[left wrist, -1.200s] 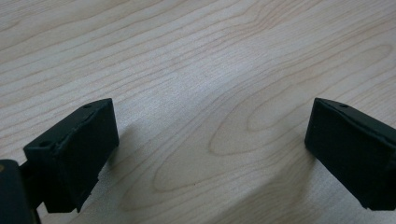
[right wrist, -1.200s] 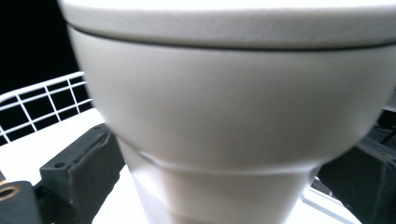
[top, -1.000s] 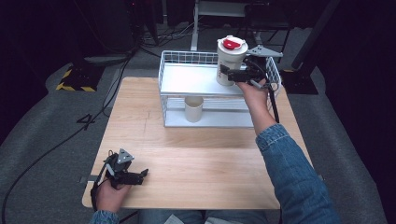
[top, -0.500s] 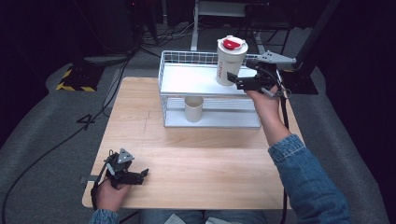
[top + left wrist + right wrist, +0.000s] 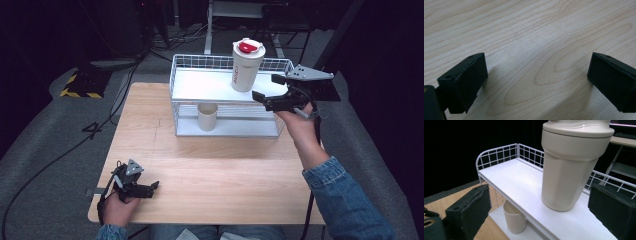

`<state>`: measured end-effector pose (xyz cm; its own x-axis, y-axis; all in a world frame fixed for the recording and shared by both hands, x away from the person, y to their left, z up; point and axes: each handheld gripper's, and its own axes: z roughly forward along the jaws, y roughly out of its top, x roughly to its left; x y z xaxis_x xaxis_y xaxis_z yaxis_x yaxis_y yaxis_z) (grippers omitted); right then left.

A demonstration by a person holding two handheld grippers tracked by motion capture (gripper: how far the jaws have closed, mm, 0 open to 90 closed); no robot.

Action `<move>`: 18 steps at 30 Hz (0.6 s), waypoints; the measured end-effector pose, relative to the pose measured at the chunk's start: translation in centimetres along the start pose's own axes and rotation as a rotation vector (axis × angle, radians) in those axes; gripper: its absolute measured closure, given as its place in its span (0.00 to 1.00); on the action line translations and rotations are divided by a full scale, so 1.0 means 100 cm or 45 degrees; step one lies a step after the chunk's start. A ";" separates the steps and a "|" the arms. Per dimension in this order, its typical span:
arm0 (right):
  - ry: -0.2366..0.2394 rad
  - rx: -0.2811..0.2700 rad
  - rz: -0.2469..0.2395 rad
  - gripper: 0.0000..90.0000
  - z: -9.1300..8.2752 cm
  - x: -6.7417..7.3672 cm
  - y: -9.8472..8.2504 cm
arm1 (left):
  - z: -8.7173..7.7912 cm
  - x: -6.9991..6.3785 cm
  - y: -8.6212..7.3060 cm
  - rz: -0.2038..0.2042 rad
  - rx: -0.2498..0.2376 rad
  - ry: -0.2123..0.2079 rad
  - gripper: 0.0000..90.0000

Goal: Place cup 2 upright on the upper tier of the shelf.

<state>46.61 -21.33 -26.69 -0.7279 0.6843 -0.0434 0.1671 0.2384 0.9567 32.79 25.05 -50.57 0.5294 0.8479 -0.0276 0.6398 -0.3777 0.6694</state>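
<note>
On the wooden table [image 5: 210, 165], the white wire shelf rack [image 5: 200, 87] now carries the lidded tumbler [image 5: 246, 66] on top; your right gripper [image 5: 270, 95] has backed off, jaws spread, placement looks done. Your left gripper [image 5: 147, 187] rests spread.

The right gripper [image 5: 270, 90] is black, topped by a grey three-cornered plate, with a dark cable trailing along a blue denim sleeve [image 5: 345, 200]. The left gripper [image 5: 152, 189] matches it. Its blocky black jaws carry small round holes.
</note>
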 end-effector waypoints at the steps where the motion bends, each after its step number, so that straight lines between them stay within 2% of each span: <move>1: 0.007 0.002 0.001 0.06 -0.003 0.001 -0.001 | 0.000 0.000 0.000 0.000 0.000 0.000 0.04; 5: 0.022 0.008 -0.008 0.06 -0.011 0.004 -0.005 | 0.000 0.000 0.000 0.001 0.000 -0.002 0.04; 6: 0.027 0.003 -0.009 0.06 -0.014 0.004 -0.006 | 0.000 0.001 0.000 0.016 0.003 0.002 0.04; 11: 0.043 0.003 -0.033 0.06 -0.026 0.008 -0.012 | 0.000 -0.001 0.000 -0.007 -0.001 -0.005 0.04; 14: 0.049 0.014 -0.042 0.07 -0.032 0.011 -0.019 | 0.000 0.000 0.000 0.004 0.001 -0.003 0.04; 18: 0.065 0.036 -0.037 0.17 -0.044 0.011 -0.031 | 0.000 0.000 0.000 -0.008 0.001 -0.007 0.04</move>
<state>42.38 -24.33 -28.44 -0.7655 0.6410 -0.0557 0.1635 0.2775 0.9467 32.81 25.00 -50.59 0.5281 0.8485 -0.0360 0.6436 -0.3722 0.6688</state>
